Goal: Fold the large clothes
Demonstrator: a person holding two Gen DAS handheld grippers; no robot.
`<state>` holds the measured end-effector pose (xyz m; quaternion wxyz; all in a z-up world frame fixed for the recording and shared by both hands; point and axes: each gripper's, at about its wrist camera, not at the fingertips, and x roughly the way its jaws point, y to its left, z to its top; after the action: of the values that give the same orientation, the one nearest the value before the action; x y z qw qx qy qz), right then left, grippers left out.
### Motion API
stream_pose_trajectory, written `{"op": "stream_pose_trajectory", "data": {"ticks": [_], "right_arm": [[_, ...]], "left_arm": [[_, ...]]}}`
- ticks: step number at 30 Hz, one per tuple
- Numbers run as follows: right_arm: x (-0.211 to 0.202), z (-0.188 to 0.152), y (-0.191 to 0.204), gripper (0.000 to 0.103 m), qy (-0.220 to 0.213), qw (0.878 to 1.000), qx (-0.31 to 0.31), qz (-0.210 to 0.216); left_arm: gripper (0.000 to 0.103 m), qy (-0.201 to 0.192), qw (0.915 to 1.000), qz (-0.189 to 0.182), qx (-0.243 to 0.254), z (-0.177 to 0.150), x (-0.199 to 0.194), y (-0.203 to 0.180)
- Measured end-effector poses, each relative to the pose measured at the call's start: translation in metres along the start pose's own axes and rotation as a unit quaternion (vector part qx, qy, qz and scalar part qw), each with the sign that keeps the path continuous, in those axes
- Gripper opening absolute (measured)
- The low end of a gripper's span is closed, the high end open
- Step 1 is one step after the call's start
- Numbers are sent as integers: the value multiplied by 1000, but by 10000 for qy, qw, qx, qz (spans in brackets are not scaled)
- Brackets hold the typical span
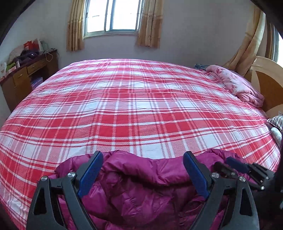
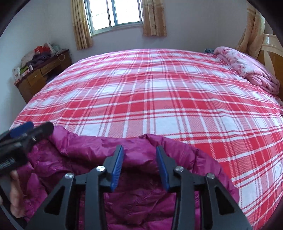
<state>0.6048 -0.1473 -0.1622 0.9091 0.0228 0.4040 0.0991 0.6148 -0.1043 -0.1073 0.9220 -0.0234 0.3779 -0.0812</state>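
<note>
Jacket: one magenta quilted puffer jacket (image 1: pixel 141 185), lying crumpled at the near edge of the bed, directly under both of my tongs.
Bed: one large bed, covered by one red, pink and white plaid sheet (image 1: pixel 132 106) spread flat across it.
Left tongs: my left gripper (image 1: pixel 143 169) hangs over the jacket with its two blue-padded fingers spread wide; nothing is pinched between them, and the fabric shows in the gap below.
Right tongs: my right gripper (image 2: pixel 139 168) sits just beside the left one, above the jacket's folded ridge; its two blue pads stand partly apart, released, with cloth seen between them but not pressed by either pad.
Neighbouring tongs: each camera catches the other gripper at its edge, so the two are close together over the same garment.
Hand: one hand (image 2: pixel 16 198) is visible at the lower left of the right camera view, wrapped around the left gripper's handle.
Blanket: one pink flowered blanket (image 1: pixel 237 85), bunched at the far right corner of the bed by the one wooden headboard (image 1: pixel 267 83).
Desk: one brown wooden desk (image 1: pixel 26 76) against the left wall, cluttered on top; I cannot count the items.
Window: one window (image 1: pixel 113 16) in the far wall, with two tan curtains (image 1: pixel 75 26), one on each side.
Side curtain: one more tan curtain (image 1: pixel 247 46) at the right wall.
</note>
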Motion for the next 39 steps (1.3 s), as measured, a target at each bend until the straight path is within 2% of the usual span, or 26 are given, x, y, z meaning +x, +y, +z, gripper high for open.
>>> {"op": "stream_pose_trajectory", "data": {"ticks": [6,9,16,24,39], "right_arm": [[2,-14,-12,42,57,9999,120,58],[6,-16,-10,42,100,9999,31,49],[16,-21,-10,45,164,9998,54,-19],[22,-21,-2,49,239,9992,-126,-278],[25,-22,0,50,274,9988,-189,-365]], "left_arm": [[92,704,9968,331,173,-29,53,0],[92,738,9965,361,152,-38,58,3],[95,735,9940,667,466,-45,66,-8],[96,730,9932,743,524,-46,69,-10],[97,720,9923,818,598,-48,70,-13]]}}
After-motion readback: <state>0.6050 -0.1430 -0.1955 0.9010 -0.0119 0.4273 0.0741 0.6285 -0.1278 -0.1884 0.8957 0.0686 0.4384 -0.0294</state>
